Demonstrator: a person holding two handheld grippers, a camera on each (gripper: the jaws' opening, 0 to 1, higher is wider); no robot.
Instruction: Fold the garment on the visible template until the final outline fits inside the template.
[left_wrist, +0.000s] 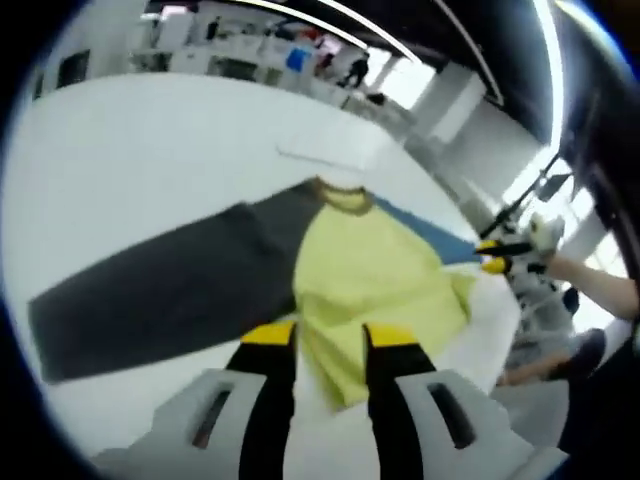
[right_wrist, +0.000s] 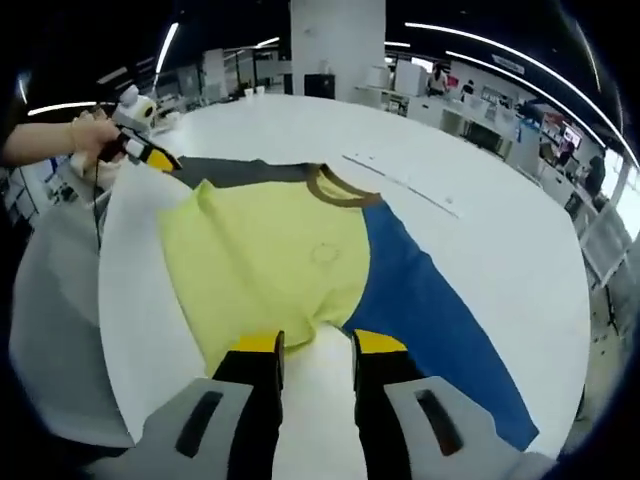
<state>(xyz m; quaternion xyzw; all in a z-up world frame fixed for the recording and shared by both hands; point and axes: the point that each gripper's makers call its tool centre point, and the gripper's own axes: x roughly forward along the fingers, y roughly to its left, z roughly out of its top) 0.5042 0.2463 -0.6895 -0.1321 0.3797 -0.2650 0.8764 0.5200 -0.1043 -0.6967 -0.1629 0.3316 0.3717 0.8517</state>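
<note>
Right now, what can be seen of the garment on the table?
The shirt is a soft knit with a pale yellow body, an olive-brown ribbed collar, one blue long sleeve and one dark grey long sleeve. It lies flat on the white table, both sleeves spread out, with slight wrinkles in the body. The right gripper sits at its hem, jaws parted; the left gripper likewise at the body's edge.

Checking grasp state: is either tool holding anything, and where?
Nothing held: left tool and right tool are open, at the garment's yellow hem.
</note>
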